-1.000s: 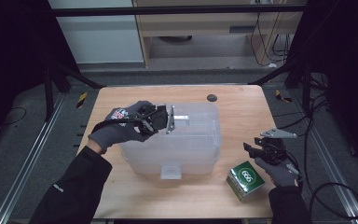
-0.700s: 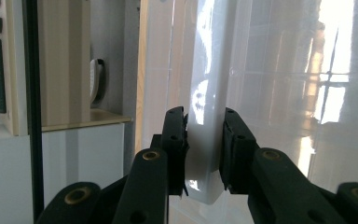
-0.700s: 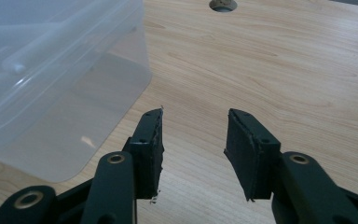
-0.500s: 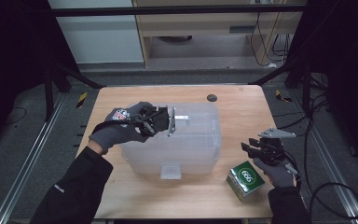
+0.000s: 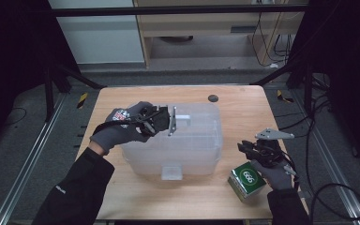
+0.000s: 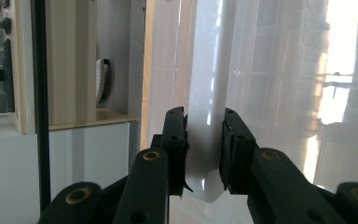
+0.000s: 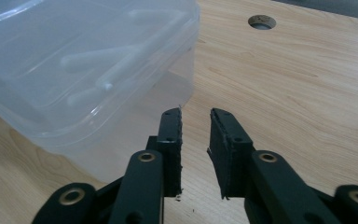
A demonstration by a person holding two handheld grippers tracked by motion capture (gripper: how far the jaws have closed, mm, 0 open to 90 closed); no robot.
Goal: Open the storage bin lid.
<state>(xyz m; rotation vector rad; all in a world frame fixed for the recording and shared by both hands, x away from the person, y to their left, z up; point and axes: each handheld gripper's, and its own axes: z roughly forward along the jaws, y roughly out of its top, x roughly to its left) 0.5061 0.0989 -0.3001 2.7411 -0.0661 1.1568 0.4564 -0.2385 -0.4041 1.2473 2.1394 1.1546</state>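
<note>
A translucent plastic storage box [image 5: 192,140] with its lid on stands mid-table. My left gripper [image 5: 176,119] reaches over the box's far edge and is shut on the white latch [image 6: 205,140] there; in the left gripper view both pads press on that tab [image 6: 204,116]. My right gripper [image 5: 243,147] hovers low over the table to the right of the box, just beyond a green carton [image 5: 247,180]. Its jaws have just been closing and stand a narrow gap apart [image 7: 196,114], with nothing between them and the box's corner [image 7: 84,70] ahead on the left.
The wooden table [image 5: 243,117] has a dark round hole [image 5: 213,98] near its far edge. A second white latch [image 5: 172,172] sits on the box's near side. Black frame posts and cables surround the table.
The right gripper's jaws have narrowed and that hand has drifted slightly up and away from the green carton. The left gripper stays on the latch.
</note>
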